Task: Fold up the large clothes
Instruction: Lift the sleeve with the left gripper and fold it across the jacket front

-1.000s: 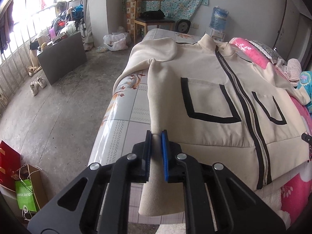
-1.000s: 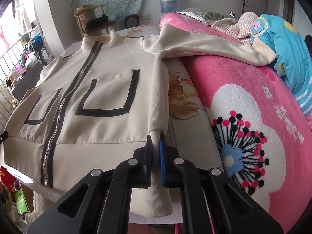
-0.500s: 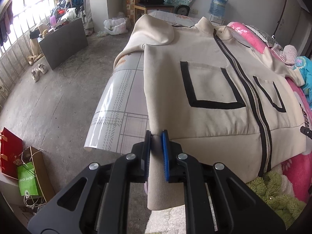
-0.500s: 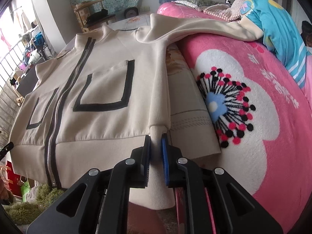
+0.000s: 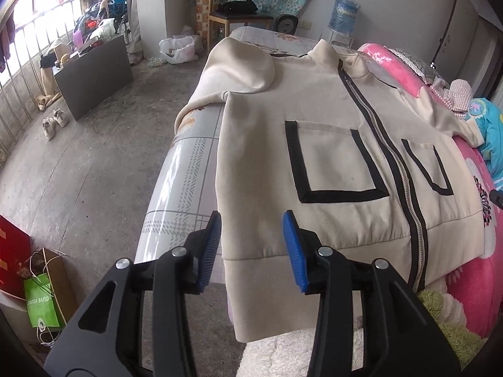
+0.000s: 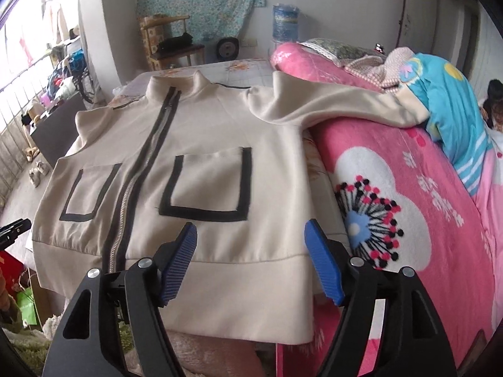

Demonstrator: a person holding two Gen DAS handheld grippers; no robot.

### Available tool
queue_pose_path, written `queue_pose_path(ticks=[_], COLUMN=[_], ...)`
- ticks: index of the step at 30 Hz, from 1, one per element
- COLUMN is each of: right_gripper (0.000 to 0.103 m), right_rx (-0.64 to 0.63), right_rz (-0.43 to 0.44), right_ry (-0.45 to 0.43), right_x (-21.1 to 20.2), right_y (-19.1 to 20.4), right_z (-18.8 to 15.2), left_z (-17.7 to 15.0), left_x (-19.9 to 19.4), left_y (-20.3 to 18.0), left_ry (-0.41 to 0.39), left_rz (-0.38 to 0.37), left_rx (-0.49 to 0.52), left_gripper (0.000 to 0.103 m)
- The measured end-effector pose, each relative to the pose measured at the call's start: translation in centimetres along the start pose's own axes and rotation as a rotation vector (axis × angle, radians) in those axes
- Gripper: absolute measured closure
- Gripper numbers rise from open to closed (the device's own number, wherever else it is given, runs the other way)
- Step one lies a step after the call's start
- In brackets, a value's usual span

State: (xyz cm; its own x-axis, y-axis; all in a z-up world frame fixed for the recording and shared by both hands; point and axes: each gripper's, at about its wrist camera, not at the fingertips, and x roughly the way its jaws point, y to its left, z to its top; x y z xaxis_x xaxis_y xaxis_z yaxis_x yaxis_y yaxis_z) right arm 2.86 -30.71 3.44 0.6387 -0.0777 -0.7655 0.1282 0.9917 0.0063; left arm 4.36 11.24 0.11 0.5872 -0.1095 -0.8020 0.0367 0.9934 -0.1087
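A cream zip jacket (image 5: 330,163) with black-edged pockets lies face up and spread across the bed, its hem hanging over the near edge. My left gripper (image 5: 251,248) hovers over the jacket's left hem corner; its jaws are opening and the blue pads stand apart from the cloth. Over the right hem corner of the jacket (image 6: 204,163), my right gripper (image 6: 250,260) has its jaws opening wide, with the hem lying below the gap and nothing pinched. One sleeve (image 6: 330,106) trails onto the pink blanket; the other sleeve (image 5: 239,72) is bunched at the far left shoulder.
A pink flowered blanket (image 6: 408,194) and blue bedding (image 6: 452,119) fill the bed's right side. The glossy bed mat (image 5: 179,188) drops to a concrete floor. Paper bags (image 5: 37,295) stand at the lower left; a chair (image 5: 235,15) and a water bottle (image 5: 345,12) are beyond.
Both grippers were shut on the jacket's hem corners and have let go; their jaws now stand apart. The hem has dropped flat over the bed edge, and the right gripper has risen.
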Motion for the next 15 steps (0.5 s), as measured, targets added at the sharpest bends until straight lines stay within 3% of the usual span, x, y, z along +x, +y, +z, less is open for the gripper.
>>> queue_pose_path(ticks=[7,12,15], right_gripper=[0.017,0.016,0.016], right_rx=[-0.124,-0.226,-0.246], right_rz=[0.136,0.201,0.251], right_ry=[0.031,0.07,0.099], right_x=[3.5,6.5,8.4], right_y=[7.2,12.0,14.3], right_z=[2.2,3.7,5.0], left_z=[2.4,4.6,6.2], left_x=[0.8,0.7,1.4], left_y=[1.8,4.9,7.3], left_ry=[-0.035,-0.106,-0.122], left_rz=[0.033,0.052,0.042], left_rx=[-0.064,-0.152,-0.228], left_gripper=[0.045,0.032,0.031])
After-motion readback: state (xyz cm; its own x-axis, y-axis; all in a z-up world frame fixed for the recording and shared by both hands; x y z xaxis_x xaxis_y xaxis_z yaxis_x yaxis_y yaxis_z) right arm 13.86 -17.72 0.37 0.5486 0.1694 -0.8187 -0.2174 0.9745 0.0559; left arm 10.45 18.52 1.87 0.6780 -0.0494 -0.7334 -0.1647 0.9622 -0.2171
